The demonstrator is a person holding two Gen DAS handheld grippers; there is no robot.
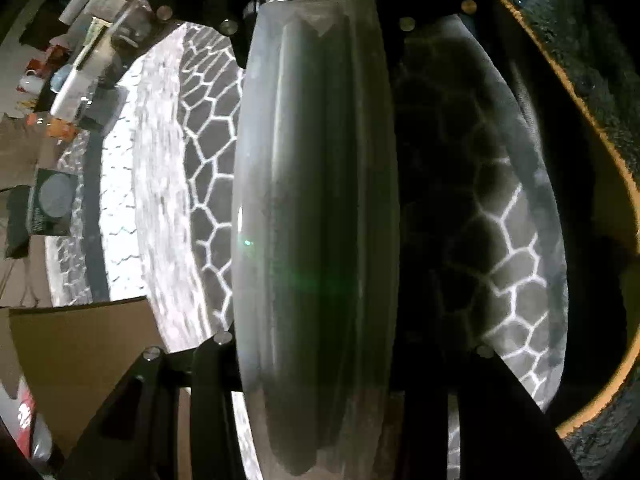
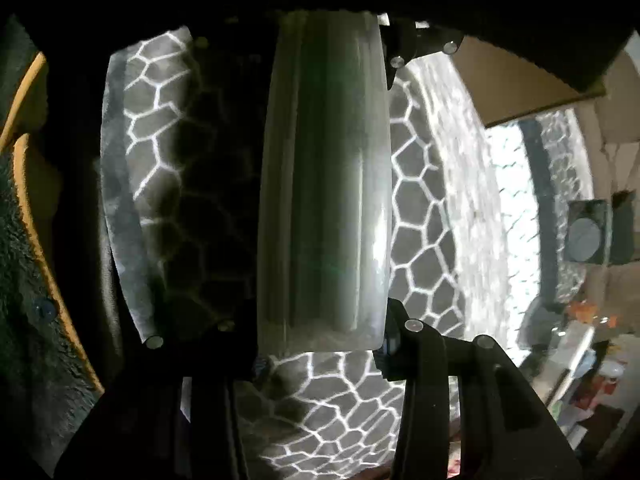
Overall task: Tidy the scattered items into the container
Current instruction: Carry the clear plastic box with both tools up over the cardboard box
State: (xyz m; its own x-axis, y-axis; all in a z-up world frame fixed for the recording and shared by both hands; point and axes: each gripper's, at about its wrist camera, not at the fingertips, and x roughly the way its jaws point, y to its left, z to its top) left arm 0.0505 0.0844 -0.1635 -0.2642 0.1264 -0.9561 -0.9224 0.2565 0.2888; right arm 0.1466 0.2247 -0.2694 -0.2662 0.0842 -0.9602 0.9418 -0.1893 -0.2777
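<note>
A long grey ribbed object (image 1: 316,208) runs from top to bottom of the left wrist view. My left gripper (image 1: 316,360) is shut on its near end. At its far end my right gripper (image 1: 320,20) faces me, one finger on each side of it. In the right wrist view the same grey object (image 2: 324,184) fills the middle, with my right gripper (image 2: 320,340) shut on the near end and my left gripper (image 2: 308,40) at the far end. The object hangs over a hexagon-patterned rug (image 1: 208,160). A dark felt container with an orange rim (image 1: 576,96) (image 2: 28,200) stands close beside it.
A brown cardboard flap (image 1: 80,344) (image 2: 520,80) lies at the rug's edge. A dark box with a grey disc (image 1: 52,200) (image 2: 588,236) sits farther out. Beyond it is a pile of mixed household clutter (image 1: 80,60) (image 2: 580,380).
</note>
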